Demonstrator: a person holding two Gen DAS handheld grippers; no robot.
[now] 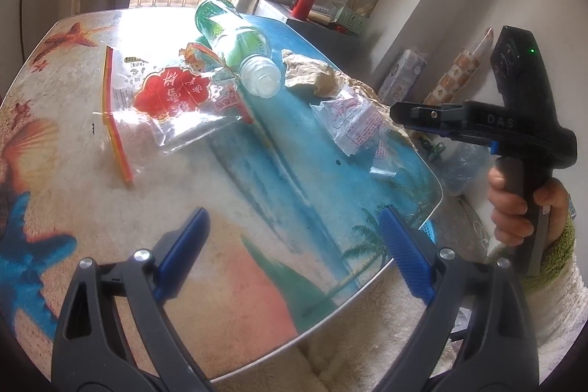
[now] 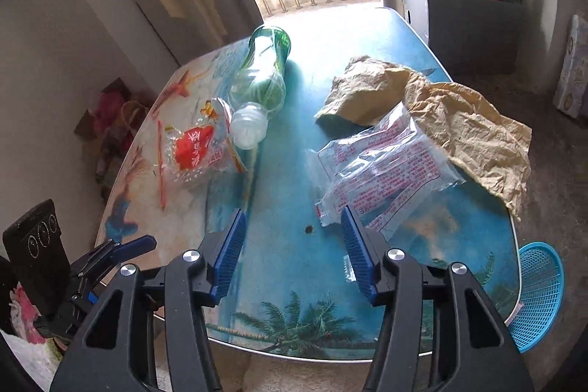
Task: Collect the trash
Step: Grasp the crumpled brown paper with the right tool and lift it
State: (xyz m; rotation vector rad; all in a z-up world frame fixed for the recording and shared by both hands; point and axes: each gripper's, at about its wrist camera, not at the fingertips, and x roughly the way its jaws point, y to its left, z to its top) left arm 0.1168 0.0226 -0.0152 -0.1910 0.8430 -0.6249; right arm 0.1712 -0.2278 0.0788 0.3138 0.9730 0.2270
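On the beach-print table [image 2: 279,87] lie the trash pieces: a plastic bottle [image 2: 262,79] on its side, a red-labelled clear bag [image 2: 194,151] beside its mouth, a crumpled brown paper [image 2: 470,131] and a red-printed clear bag [image 2: 386,168] overlapping it. Both the right gripper [image 2: 294,252] and left gripper [image 1: 294,245] hover with jaws apart, empty. Only the right-wrist view shows the blue basket [image 2: 540,292] on the floor whole; the left-wrist view shows a hand [image 1: 522,204] gripping the right handle.

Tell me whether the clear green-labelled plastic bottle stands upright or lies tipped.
Tipped: the clear green-labelled plastic bottle lies on its side on the table.
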